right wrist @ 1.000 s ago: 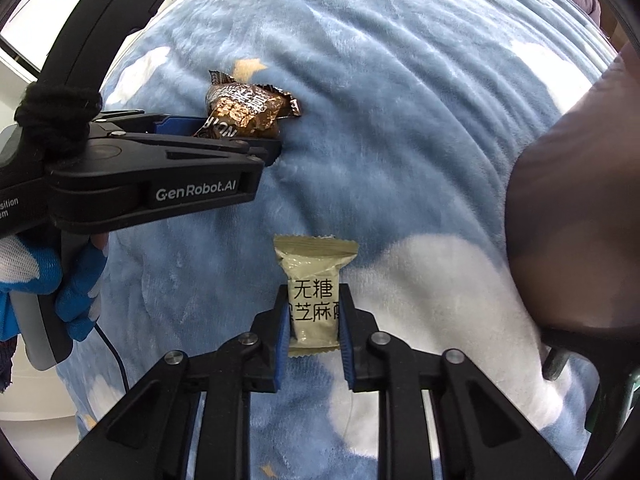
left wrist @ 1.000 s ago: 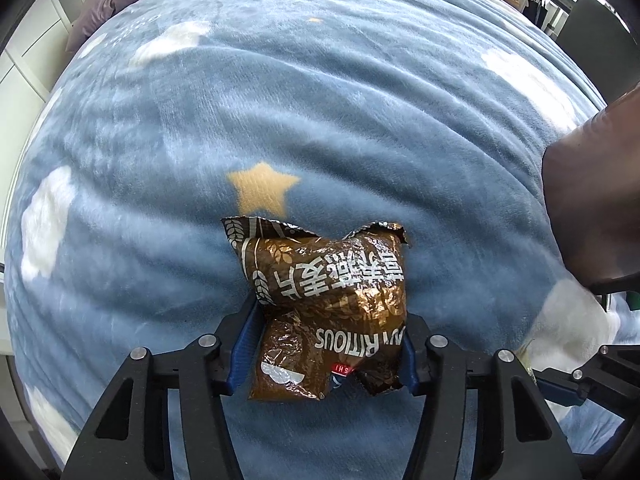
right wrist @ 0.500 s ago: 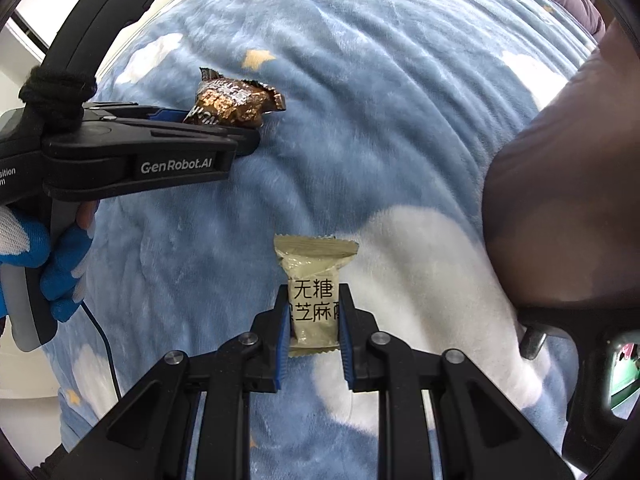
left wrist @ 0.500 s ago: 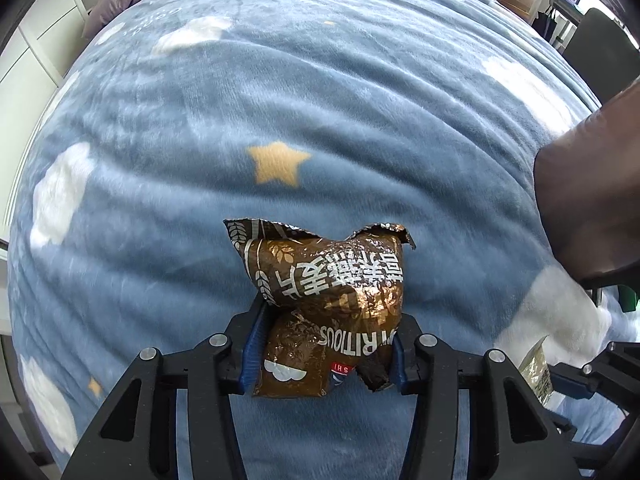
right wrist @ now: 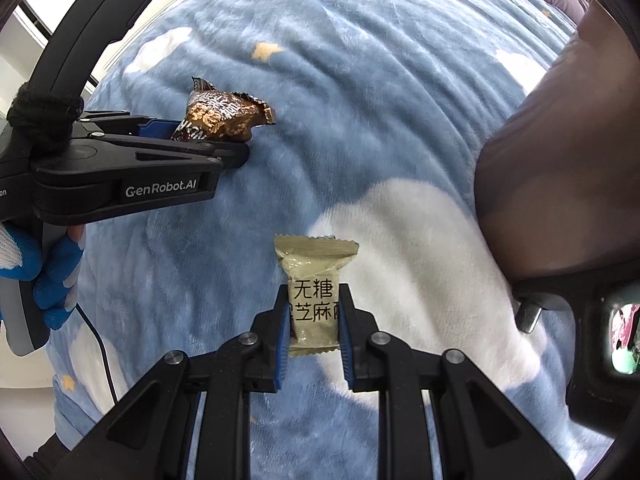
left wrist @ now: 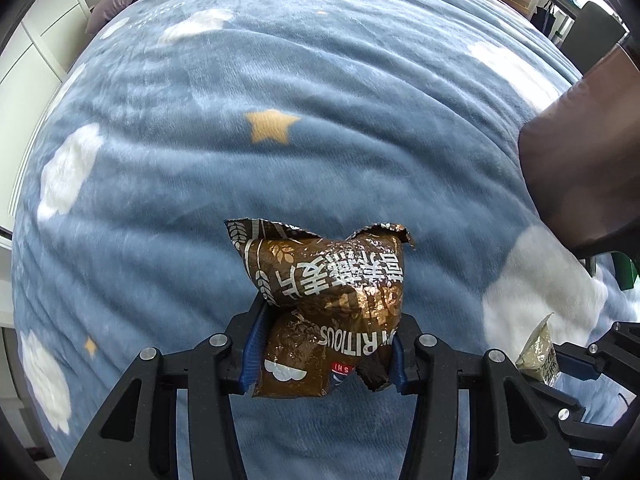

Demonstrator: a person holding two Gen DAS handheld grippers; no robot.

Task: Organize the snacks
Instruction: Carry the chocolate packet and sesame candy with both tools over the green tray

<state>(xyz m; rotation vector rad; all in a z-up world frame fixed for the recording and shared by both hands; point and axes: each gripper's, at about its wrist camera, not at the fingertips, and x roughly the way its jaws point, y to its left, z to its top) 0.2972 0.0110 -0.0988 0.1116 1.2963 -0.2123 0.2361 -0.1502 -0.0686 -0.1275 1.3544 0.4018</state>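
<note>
My left gripper [left wrist: 324,340] is shut on a crumpled brown foil snack packet [left wrist: 324,280] with white lettering, held above the blue blanket. From the right wrist view the same packet [right wrist: 224,114] sticks out past the left gripper [right wrist: 208,140] at the upper left. My right gripper [right wrist: 314,320] is shut on a small olive-green snack packet [right wrist: 314,268] with black characters, pinched by its lower half. That packet [left wrist: 538,350] also shows at the lower right edge of the left wrist view.
A blue fleece blanket [left wrist: 280,80] with white clouds and yellow stars covers the bed. A brown container [right wrist: 560,160] stands at the right. A hand in a blue-and-white glove [right wrist: 52,280] holds the left gripper. White cupboards [left wrist: 24,60] are far left.
Both grippers have risen a little and shifted across the blanket with their packets still gripped. The olive packet has come into the left wrist view at lower right.
</note>
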